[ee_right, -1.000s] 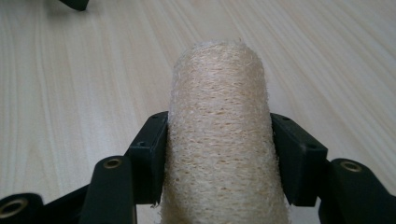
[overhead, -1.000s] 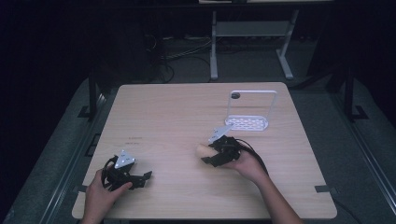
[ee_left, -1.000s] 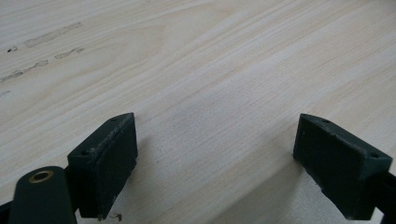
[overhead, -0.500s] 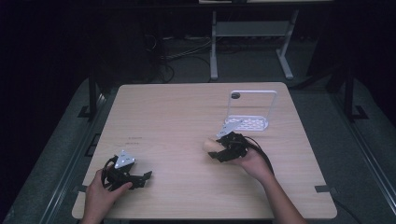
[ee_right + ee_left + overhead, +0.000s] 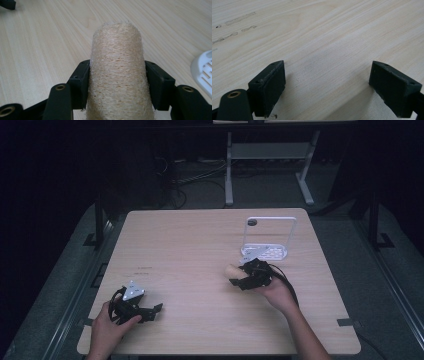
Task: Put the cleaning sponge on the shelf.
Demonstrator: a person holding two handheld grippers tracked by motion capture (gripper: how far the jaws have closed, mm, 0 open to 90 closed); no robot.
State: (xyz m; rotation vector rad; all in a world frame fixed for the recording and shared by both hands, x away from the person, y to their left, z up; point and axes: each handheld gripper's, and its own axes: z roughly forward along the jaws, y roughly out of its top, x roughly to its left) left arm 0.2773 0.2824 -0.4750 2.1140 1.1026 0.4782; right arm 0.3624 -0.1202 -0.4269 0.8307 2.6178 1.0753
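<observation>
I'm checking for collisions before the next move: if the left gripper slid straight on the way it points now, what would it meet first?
Probably nothing: the left gripper points right along the bare table, its open fingers framing only wood. The right gripper with its loofah appears to sit farther back, though depth is unclear.

Rough fibrous loofah [image 5: 117,72]; matt wood-grain table [image 5: 190,250]

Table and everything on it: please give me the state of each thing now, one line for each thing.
Left tongs: open, nothing between the jaws, low over the bare wood.
Right tongs: shut on the sponge, one jaw on each side.
Sponge: tan and fibrous, gripped, its end sticking out past the jaws.
White rack: standing upright on the table, nothing on its holed base, beside the right tongs.
Table: light wood, a few faint marks.
</observation>
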